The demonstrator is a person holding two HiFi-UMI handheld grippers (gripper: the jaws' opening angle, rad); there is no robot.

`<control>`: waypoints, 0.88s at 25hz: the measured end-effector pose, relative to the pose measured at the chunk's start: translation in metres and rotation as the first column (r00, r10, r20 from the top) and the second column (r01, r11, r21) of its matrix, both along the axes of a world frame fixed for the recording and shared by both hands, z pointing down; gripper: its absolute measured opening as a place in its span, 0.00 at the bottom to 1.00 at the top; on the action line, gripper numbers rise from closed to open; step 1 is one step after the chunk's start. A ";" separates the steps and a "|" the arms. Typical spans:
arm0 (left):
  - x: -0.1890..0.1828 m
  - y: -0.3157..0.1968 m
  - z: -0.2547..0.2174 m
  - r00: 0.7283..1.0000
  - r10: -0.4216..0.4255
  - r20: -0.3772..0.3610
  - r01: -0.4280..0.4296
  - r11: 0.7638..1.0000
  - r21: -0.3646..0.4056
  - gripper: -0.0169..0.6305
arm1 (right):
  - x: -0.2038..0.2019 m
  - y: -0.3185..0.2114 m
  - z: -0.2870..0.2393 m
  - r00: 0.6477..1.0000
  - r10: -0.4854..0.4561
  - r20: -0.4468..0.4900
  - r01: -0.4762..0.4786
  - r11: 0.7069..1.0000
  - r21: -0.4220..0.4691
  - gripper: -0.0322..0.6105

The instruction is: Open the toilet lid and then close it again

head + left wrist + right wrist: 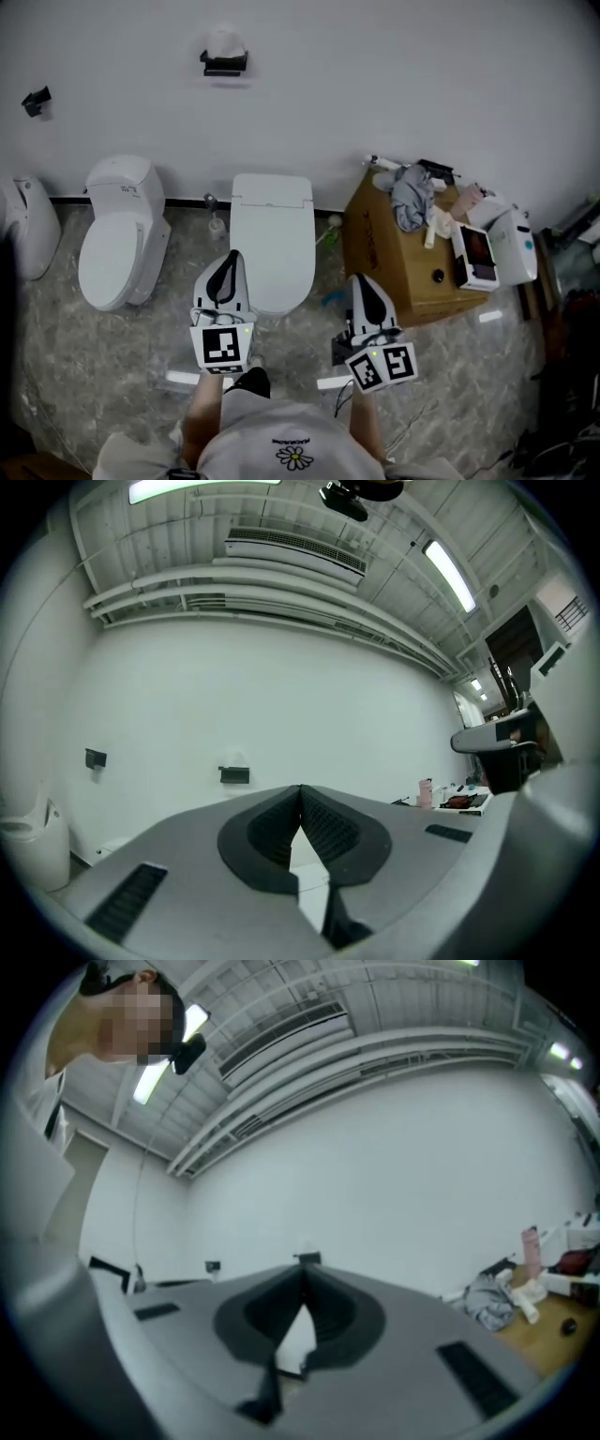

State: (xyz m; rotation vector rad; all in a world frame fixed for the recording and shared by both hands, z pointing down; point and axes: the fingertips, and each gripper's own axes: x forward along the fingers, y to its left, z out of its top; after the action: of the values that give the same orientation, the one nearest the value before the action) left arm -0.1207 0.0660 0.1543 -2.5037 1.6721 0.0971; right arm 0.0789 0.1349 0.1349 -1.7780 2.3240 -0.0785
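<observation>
Both tools are fully shut and hold nothing. The left gripper is at the front-left edge of the toilet lid, and the right gripper is beside it. The lid lies closed: flat, smooth, white, with a rounded front. It is probably light, stiff and slippery, so hook under the front lip.

Toilet stands against the wall. Second toilet to its left, cardboard box to its right, cloth heaped on the box. Paper holder on wall above. Left gripper apparently over the toilet's front edge; right gripper between toilet and box.
</observation>
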 end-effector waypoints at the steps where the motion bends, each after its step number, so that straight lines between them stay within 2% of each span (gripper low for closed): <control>1: -0.001 -0.014 -0.001 1.000 0.007 -0.001 -0.007 1.000 -0.004 0.07 | -0.003 -0.014 -0.001 1.000 0.004 -0.009 -0.004 1.000 -0.001 0.10; 6: -0.003 -0.071 -0.010 0.999 0.025 0.020 -0.025 1.000 -0.006 0.07 | -0.015 -0.078 -0.012 0.995 -0.002 -0.101 0.002 1.000 -0.002 0.10; 10: -0.002 -0.091 -0.003 1.000 0.017 0.018 -0.016 0.999 -0.043 0.07 | -0.016 -0.103 -0.005 0.988 -0.009 -0.153 0.004 0.999 -0.032 0.10; 14: -0.007 -0.100 -0.005 0.999 -0.011 0.041 0.012 0.999 -0.030 0.07 | -0.017 -0.118 0.009 0.991 -0.030 -0.130 0.023 0.998 -0.055 0.10; 18: -0.014 -0.104 -0.010 0.998 -0.050 0.023 0.051 0.998 -0.028 0.07 | -0.003 -0.120 0.010 0.995 0.016 -0.099 -0.019 0.999 -0.032 0.10; 22: -0.013 -0.103 -0.008 0.997 -0.065 0.033 0.066 0.997 -0.031 0.07 | 0.003 -0.124 0.011 0.994 0.007 -0.105 -0.012 0.999 -0.044 0.10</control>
State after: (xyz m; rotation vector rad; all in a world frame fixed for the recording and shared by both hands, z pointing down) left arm -0.1339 -0.0374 0.1459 -2.4572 1.7548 0.0236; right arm 0.0821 0.0107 0.1460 -1.8569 2.4036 -0.0369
